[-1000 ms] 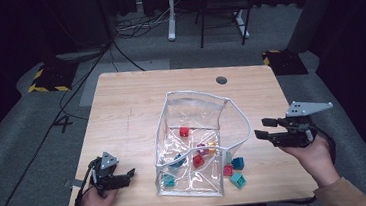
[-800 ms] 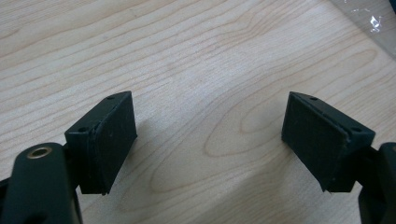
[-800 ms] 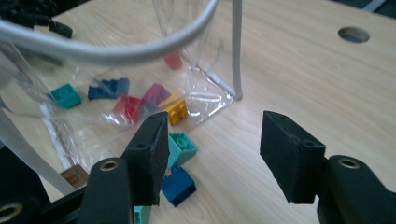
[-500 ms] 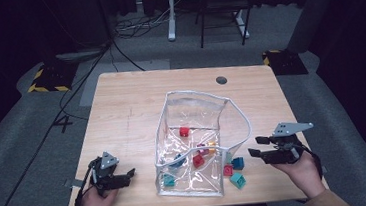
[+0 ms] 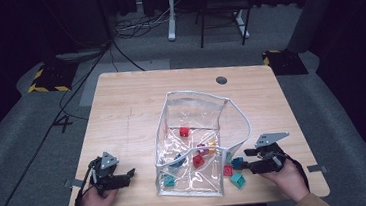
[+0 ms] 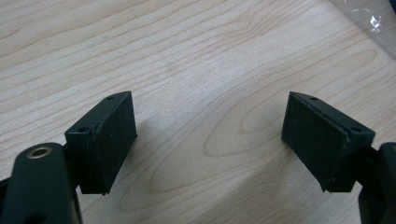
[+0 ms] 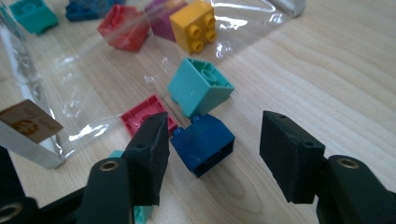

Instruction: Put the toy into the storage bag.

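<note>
Right gripper (image 5: 249,160) has closed in on the loose bricks beside the clear bag (image 5: 194,142) since the earlier frame.
Its jaws gape wide, empty, flanking the dark blue brick (image 7: 203,143) just outside the bag; left gripper (image 6: 208,140) rests wide open, well apart from the bag.

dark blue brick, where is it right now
In the right gripper view the dark blue brick lies on the table between the open right gripper jaws, touching a teal brick, beside a red brick.

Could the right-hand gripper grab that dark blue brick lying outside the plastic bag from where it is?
Probably yes: the right gripper is open, and the dark blue brick sits on bare table between its jaws, though a teal brick touches its far side.
</note>
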`<control>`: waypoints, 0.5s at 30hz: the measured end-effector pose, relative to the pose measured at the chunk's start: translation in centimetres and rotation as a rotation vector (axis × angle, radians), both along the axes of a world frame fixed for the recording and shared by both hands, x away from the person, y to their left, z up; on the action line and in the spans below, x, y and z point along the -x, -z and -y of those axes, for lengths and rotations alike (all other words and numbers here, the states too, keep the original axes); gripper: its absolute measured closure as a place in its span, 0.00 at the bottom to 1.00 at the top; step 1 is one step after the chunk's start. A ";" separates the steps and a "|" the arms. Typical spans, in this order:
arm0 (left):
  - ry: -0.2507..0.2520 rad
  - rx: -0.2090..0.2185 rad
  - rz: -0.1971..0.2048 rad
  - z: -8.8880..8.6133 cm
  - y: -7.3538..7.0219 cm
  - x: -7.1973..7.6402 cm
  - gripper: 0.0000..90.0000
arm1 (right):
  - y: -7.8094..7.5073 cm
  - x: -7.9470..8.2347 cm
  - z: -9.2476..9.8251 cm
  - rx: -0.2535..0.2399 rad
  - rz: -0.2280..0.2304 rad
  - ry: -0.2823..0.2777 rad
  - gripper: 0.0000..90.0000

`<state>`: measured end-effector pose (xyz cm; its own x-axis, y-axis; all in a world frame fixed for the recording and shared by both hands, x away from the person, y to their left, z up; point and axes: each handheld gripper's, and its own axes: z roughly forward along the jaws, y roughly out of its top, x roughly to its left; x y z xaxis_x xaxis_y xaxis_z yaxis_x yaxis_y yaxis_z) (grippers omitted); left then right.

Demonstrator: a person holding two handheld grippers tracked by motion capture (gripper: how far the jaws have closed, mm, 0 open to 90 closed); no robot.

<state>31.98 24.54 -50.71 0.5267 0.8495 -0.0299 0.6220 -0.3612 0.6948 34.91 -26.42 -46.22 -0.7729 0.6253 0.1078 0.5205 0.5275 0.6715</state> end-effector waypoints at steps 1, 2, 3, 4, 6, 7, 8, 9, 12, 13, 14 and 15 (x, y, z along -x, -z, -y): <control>0.000 -0.001 0.000 0.0 0.0 0.0 0.20 | 0.3 -0.1 -0.1 0.002 -0.008 -0.001 0.46; 0.000 0.000 0.000 0.0 0.0 0.0 0.20 | 0.4 -0.2 -0.2 0.005 -0.012 -0.003 0.46; 0.000 0.000 0.000 0.0 0.0 0.0 0.20 | 0.8 -0.2 -0.3 0.010 -0.019 -0.004 0.45; 0.000 0.000 0.000 0.0 0.0 0.0 0.20 | 1.0 -0.3 -0.5 0.014 -0.022 -0.009 0.45; 0.000 0.000 0.000 0.0 0.0 0.0 0.20 | 1.4 -0.4 -0.7 0.026 -0.026 -0.012 0.45; 0.000 0.000 0.000 0.0 0.0 0.0 0.20 | 1.6 -0.4 -0.8 0.032 -0.026 -0.016 0.45; 0.000 0.000 0.000 0.0 0.0 0.0 0.20 | 1.8 -0.4 -1.0 0.034 -0.031 -0.020 0.45; 0.000 -0.001 0.000 0.0 0.0 0.0 0.20 | 2.0 -0.5 -1.1 0.038 -0.029 -0.024 0.45; 0.000 -0.001 0.000 0.0 0.0 0.0 0.20 | 2.4 -0.5 -1.4 0.057 -0.013 -0.029 0.49; 0.000 0.000 0.000 0.0 0.0 0.0 0.20 | 2.5 -0.4 -1.4 0.066 -0.003 -0.030 0.51; 0.000 0.000 0.000 0.0 0.0 0.0 0.20 | 2.5 -0.4 -1.4 0.066 -0.003 -0.030 0.51; 0.000 0.000 0.000 0.0 0.0 0.0 0.20 | 2.4 -0.4 -1.4 0.083 0.023 -0.020 0.56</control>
<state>31.98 24.54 -50.71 0.5269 0.8494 -0.0296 0.6219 -0.3616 0.6946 35.26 -25.02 -48.64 -0.7872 0.6155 0.0385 0.4940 0.5921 0.6367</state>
